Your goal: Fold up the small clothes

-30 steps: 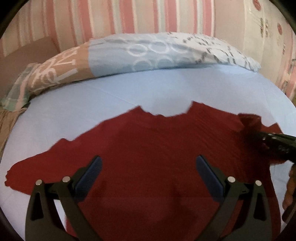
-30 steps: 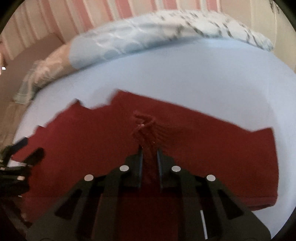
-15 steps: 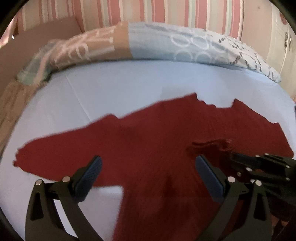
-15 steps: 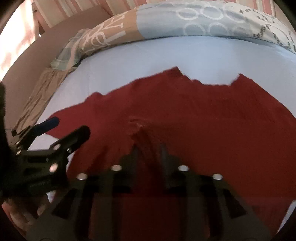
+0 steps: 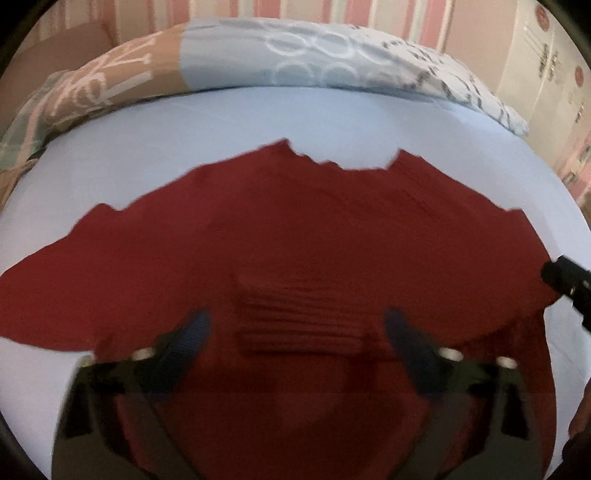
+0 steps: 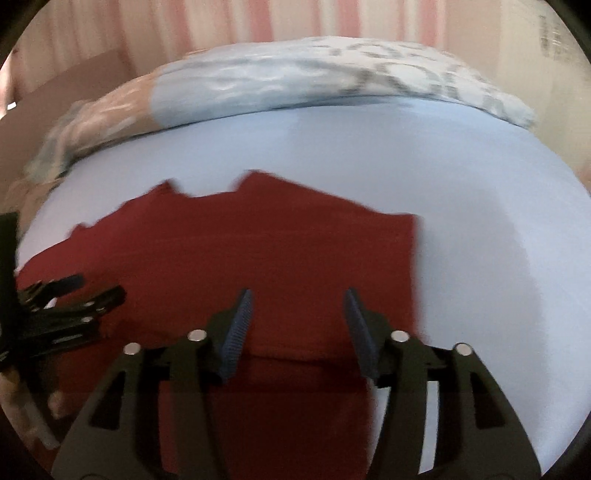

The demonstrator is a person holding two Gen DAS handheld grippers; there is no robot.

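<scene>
A dark red knitted garment [image 5: 295,236] lies spread on the light-blue bed sheet [image 5: 258,118]. A ribbed piece of it [image 5: 299,321] rests folded on the body, between the blue pads of my left gripper [image 5: 297,332]. The left jaws are closing, and the pads stand clear of the ribbed piece on both sides. My right gripper [image 6: 299,321] hovers over the garment's right part [image 6: 295,251]; its jaws are opening with only flat fabric below them. Its tip [image 5: 569,284] shows at the left view's right edge. The left gripper [image 6: 74,302] appears at the right view's left edge.
A patterned blue, white and tan duvet [image 5: 295,62] lies bunched along the far side of the bed, below a pink striped wall [image 5: 369,18]. A pale cupboard [image 5: 546,74] stands at the right. Bare sheet [image 6: 480,240] lies right of the garment.
My right gripper let go of the pinched red fabric, opened its jaws and swung to the right. My left gripper sank closer to the garment and its jaws narrowed around the ribbed piece.
</scene>
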